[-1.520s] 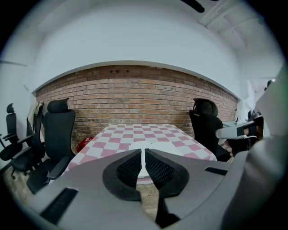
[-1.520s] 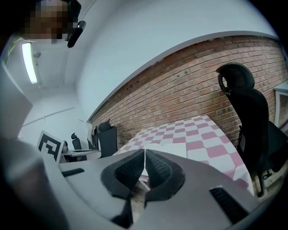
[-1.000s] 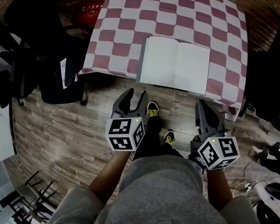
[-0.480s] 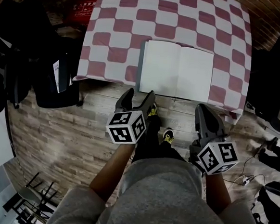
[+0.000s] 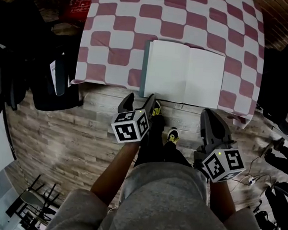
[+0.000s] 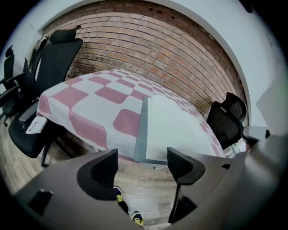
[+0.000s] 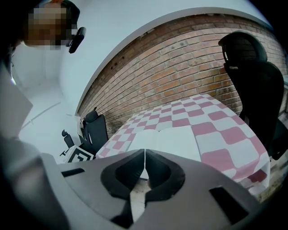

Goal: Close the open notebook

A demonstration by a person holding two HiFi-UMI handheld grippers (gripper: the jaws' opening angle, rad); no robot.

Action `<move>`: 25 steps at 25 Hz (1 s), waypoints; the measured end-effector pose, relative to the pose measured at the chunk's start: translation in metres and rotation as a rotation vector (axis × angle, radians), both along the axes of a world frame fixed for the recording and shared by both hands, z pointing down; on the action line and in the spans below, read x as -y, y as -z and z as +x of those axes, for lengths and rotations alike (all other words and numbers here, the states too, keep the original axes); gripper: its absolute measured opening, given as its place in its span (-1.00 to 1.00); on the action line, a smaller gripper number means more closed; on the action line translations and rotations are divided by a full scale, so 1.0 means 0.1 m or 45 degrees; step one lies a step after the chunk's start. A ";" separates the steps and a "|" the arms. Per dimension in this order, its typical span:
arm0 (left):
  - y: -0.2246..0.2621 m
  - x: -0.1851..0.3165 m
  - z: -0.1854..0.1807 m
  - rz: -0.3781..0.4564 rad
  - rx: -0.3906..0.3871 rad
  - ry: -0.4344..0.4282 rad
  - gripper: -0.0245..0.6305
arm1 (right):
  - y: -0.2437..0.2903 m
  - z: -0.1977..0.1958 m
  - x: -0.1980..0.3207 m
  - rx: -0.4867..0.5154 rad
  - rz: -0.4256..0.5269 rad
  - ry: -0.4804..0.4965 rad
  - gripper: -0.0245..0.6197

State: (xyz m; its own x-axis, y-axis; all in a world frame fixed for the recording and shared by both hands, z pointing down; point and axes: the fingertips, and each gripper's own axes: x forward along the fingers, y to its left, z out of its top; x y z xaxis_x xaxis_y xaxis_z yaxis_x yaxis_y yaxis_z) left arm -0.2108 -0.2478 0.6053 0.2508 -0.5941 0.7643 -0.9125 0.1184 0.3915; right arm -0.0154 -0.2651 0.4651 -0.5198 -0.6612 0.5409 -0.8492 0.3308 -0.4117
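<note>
While the open notebook (image 5: 184,74) lies flat on the red-and-white checked cloth (image 5: 126,24) of the worktop, its blank white pages facing up, both tools hang short of it over the wood-plank floor (image 5: 58,135). The notebook's near side runs along the worktop's near edge, and a strip of grey cover shows down its left side. The left hand-held gripper (image 5: 139,99) points at the notebook's near left corner, apart from it. Its jaws are opening and stand wide, with only floor and the person's shoes (image 5: 156,110) seen between the pads. The right hand-held gripper (image 5: 207,114) sits below the notebook's near right corner, also clear of it, jaws pressed together on nothing. Black office chairs (image 5: 52,80) stand to the left of the worktop, and a brick wall (image 6: 148,40) rises behind it.
</note>
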 end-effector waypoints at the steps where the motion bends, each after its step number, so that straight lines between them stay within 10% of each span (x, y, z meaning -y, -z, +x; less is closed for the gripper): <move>1: -0.02 0.01 0.01 -0.004 -0.018 0.003 0.09 | -0.01 -0.01 0.01 -0.001 -0.004 0.002 -0.84; 9: -0.04 0.02 0.05 -0.017 -0.107 -0.011 0.06 | -0.05 -0.03 0.05 -0.009 -0.021 -0.002 -0.84; 25: 0.19 0.03 0.00 0.002 -0.056 -0.024 -0.78 | 0.18 0.03 0.02 0.007 0.048 -0.061 -0.84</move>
State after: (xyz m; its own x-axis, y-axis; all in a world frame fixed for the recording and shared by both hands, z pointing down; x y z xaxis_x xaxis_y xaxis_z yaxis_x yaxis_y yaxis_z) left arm -0.2104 -0.2506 0.5859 0.2952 -0.5900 0.7515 -0.8964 0.1011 0.4315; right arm -0.0124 -0.2674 0.4476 -0.4897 -0.7052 0.5127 -0.8623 0.3048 -0.4044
